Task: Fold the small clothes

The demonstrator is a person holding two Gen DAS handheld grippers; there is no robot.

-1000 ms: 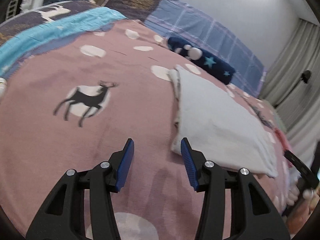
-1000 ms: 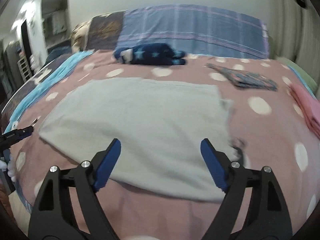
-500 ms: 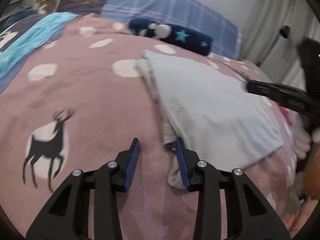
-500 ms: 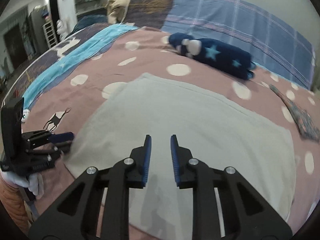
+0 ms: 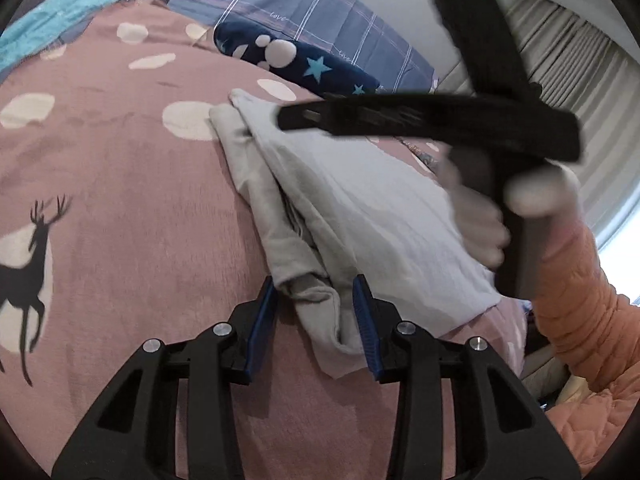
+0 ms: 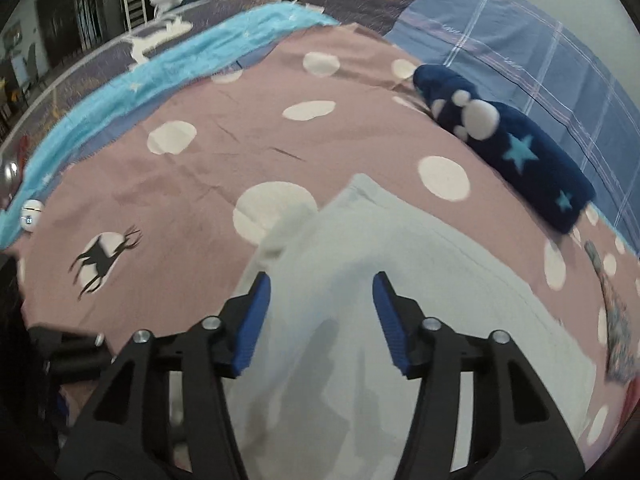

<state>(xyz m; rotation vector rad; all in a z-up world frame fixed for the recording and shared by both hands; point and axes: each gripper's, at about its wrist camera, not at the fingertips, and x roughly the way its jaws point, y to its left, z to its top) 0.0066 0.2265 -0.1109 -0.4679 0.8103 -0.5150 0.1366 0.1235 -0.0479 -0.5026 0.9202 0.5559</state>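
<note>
A pale grey folded garment (image 5: 360,208) lies on the pink spotted bedspread (image 5: 120,184). My left gripper (image 5: 314,312) is open, its blue pads on either side of the garment's near bunched corner, not closed on it. My right gripper (image 6: 320,312) is open and hovers over the same garment (image 6: 400,280) near its far left corner. In the left wrist view the right gripper's black body (image 5: 440,120) crosses above the cloth, held by a hand in an orange sleeve.
A navy star-patterned plush item (image 6: 520,148) lies at the back of the bed, with a blue plaid pillow (image 6: 540,52) behind it. A patterned cloth (image 6: 616,320) lies at the right. A turquoise blanket strip (image 6: 120,92) runs along the left. Curtains (image 5: 592,92) hang at right.
My left gripper moved forward so the garment's near corner sits between its pads. My right gripper opened from nearly closed and swung left over the garment's far corner.
</note>
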